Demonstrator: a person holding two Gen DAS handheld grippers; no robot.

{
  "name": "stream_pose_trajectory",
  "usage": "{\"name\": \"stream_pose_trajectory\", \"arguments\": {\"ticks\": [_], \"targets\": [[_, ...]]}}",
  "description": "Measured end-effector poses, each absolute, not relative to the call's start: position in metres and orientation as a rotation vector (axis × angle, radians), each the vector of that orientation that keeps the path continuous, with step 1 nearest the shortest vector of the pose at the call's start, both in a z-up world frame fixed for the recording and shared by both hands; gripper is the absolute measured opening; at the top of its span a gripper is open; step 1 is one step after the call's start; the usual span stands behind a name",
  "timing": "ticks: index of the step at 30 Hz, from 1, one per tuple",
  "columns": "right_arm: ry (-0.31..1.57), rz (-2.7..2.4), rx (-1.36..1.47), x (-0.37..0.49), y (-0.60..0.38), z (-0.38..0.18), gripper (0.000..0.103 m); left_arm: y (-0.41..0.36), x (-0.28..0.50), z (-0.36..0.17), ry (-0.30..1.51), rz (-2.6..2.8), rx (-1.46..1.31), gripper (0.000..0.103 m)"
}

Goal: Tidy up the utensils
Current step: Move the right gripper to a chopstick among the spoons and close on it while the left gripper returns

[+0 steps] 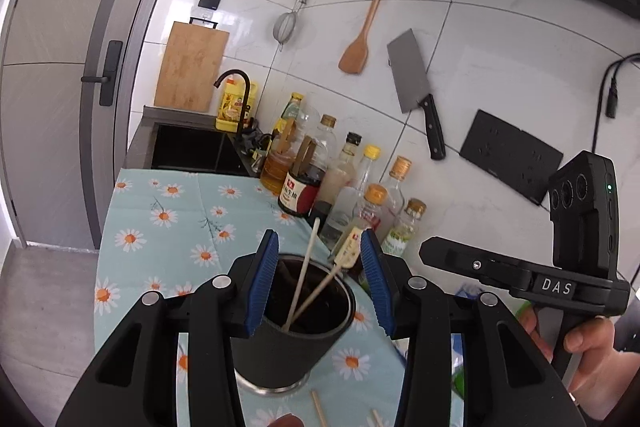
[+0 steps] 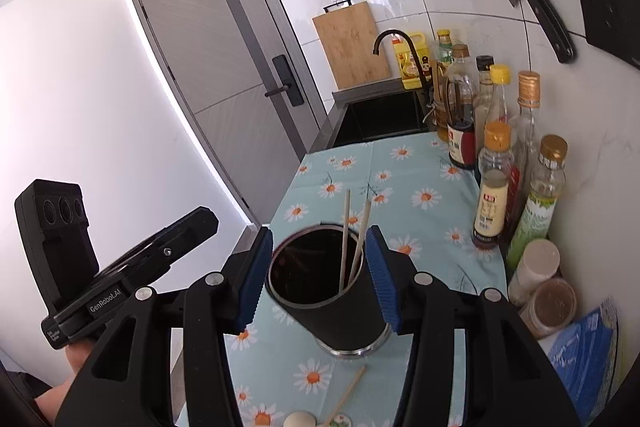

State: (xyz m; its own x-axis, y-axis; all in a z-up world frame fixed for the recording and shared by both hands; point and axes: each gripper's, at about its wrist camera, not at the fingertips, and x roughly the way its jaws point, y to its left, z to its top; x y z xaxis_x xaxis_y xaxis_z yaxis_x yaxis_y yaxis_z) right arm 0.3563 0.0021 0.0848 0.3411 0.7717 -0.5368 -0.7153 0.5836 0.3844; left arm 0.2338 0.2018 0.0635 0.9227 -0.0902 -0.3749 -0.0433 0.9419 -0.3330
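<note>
A dark round utensil holder (image 1: 298,343) stands on the daisy tablecloth, also seen in the right wrist view (image 2: 340,303). Two pale chopsticks (image 1: 304,275) lean inside it (image 2: 352,239). My left gripper (image 1: 320,279) is open, its blue pads either side of the holder's rim, holding nothing. My right gripper (image 2: 318,271) is open too, its pads either side of the holder. A loose chopstick (image 1: 320,409) lies on the cloth in front of the holder, also in the right wrist view (image 2: 346,393), next to a small white spoon (image 2: 300,419).
A row of sauce and oil bottles (image 1: 344,183) lines the tiled wall (image 2: 496,183). Two lidded jars (image 2: 540,287) and a blue packet (image 2: 588,355) sit at the right. A black sink (image 1: 192,147) with tap lies beyond the cloth. A cleaver (image 1: 416,87) and spatula hang on the wall.
</note>
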Motion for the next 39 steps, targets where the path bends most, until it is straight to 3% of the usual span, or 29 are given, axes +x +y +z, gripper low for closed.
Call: {"name": "stream_pose_trajectory", "arguments": {"ticks": [12,23,39], "targets": [[0.918,0.998,0.061,0.317,-0.04,0.048,0.049,0.173,0.188,0.036,0.601,-0.055,-0.262,0.042],[1.162,0.964,0.162,0.276,-0.081,-0.04,0.049,0.148,0.146,-0.024,0.812,-0.056,-0.265,0.041],[1.419,0.964,0.365,0.245,-0.095,-0.124,0.032,0.125,0.113,-0.083,1.0,-0.06,-0.302,0.041]]}}
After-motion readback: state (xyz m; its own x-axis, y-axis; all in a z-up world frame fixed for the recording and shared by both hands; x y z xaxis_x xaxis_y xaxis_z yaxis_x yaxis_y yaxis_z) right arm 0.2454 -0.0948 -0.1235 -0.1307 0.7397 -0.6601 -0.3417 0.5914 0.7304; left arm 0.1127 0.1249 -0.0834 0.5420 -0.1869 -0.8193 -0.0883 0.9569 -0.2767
